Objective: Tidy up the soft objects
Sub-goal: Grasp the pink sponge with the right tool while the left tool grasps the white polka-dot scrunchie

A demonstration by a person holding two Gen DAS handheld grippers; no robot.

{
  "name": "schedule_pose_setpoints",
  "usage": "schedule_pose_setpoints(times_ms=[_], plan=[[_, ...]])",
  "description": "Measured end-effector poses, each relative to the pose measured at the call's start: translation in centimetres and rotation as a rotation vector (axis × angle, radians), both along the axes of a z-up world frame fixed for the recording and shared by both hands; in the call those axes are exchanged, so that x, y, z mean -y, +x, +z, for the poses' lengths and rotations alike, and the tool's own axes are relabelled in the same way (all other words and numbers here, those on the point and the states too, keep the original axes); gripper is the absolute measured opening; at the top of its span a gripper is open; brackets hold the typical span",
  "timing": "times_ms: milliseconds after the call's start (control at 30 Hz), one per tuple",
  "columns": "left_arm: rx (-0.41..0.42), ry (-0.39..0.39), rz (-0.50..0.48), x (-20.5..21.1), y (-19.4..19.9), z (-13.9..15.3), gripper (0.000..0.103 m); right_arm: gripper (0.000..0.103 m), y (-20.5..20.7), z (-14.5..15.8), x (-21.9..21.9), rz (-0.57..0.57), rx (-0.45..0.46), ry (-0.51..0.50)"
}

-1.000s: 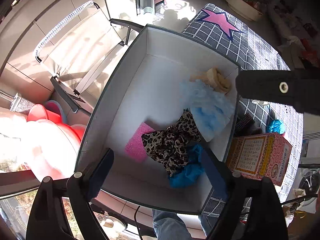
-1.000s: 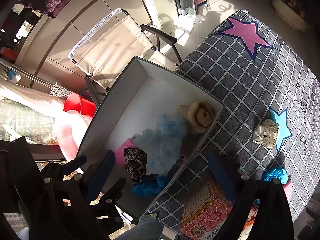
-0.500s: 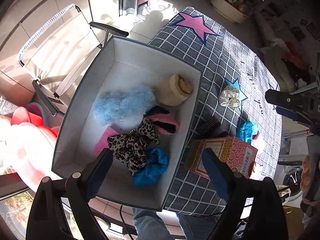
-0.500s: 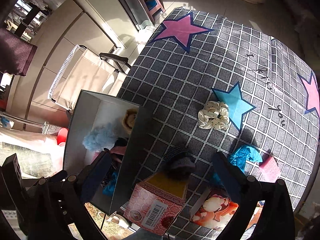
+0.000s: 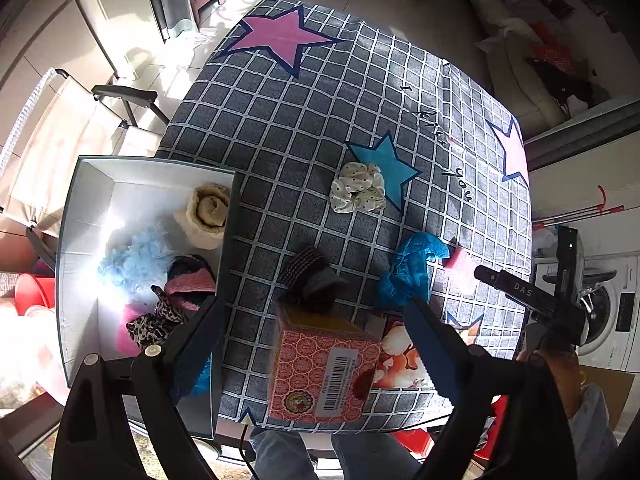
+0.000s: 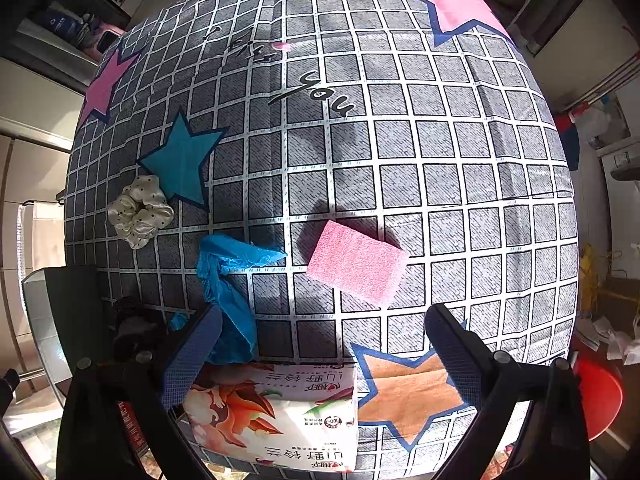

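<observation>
A white box [image 5: 76, 216] at the table's left edge holds a cream roll [image 5: 206, 214], a light blue fluffy piece [image 5: 134, 258], a pink-and-black item [image 5: 190, 280] and a leopard scrunchie [image 5: 154, 322]. On the checked tablecloth lie a white dotted scrunchie [image 5: 358, 193] [image 6: 140, 210], a blue cloth [image 5: 410, 270] [image 6: 226, 280], a dark sock [image 5: 314, 282] and a pink sponge [image 6: 357, 262]. My left gripper [image 5: 316, 354] is open and empty above the red box. My right gripper [image 6: 320, 356] is open and empty, just short of the pink sponge.
A red patterned box [image 5: 320, 376] and a tissue pack [image 6: 276, 416] stand at the table's near edge. A folding chair [image 5: 60, 136] sits left of the table. A red stool [image 6: 600, 396] is at the right. A washing machine [image 5: 608, 312] is at far right.
Both grippers have swung right, from over the white box to over the tablecloth. The right gripper now faces the pink sponge. Both stayed open and empty.
</observation>
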State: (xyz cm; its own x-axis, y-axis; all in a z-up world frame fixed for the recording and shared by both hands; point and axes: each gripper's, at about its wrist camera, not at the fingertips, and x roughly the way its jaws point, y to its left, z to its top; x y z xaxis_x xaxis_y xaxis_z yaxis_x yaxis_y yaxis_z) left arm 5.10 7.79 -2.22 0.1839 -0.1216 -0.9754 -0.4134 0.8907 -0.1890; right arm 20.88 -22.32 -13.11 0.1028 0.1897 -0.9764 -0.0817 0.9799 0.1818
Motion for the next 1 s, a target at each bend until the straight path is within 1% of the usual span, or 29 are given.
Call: schedule_pose_setpoints(times_ms=[67,167,333,433,533,567,633,833,933,1000], plan=[[-0.015,0.01,-0.008,1.5,2.9,-1.0,0.093,0.102,0.4,-1.5,1.9,-0.083,-0.028,0.027],[-0.067,0.005,0.002,3.3,6.9,-3.8,0.093,0.102,1.0,-3.2,3.2,-0.158,-0.05,0.059],[-0.169,0.0,0.085,3.9,11.7,-10.1,0.093,0.102,2.2,-5.4,3.7,-0.203,-0.063,0.066],[-0.213,0.031,0.134,3.6,13.4,-13.3,0.093,0.102,3.0,-6.6,4.3,-0.246,-0.083,0.075],[-0.235,0.067,0.166,3.2,14.4,-15.7,0.093,0.102,3.5,-7.9,4.9,-0.282,-0.118,0.086],[-0.238,0.067,0.178,3.0,14.6,-16.3,0.093,0.103,3.6,-8.1,5.1,-0.287,-0.124,0.082],[-0.249,0.066,0.2,2.8,14.8,-17.6,0.093,0.103,3.8,-8.1,5.1,-0.281,-0.109,0.066],[-0.27,0.064,0.207,3.3,15.0,-20.4,0.093,0.103,4.4,-8.4,4.1,-0.229,-0.112,-0.041],[-0.261,0.064,0.223,3.3,14.7,-20.7,0.097,0.103,4.1,-8.5,2.6,-0.217,-0.125,-0.094],[-0.271,0.076,0.213,3.4,14.6,-21.0,0.102,0.103,3.8,-8.5,1.0,-0.213,-0.127,-0.102]])
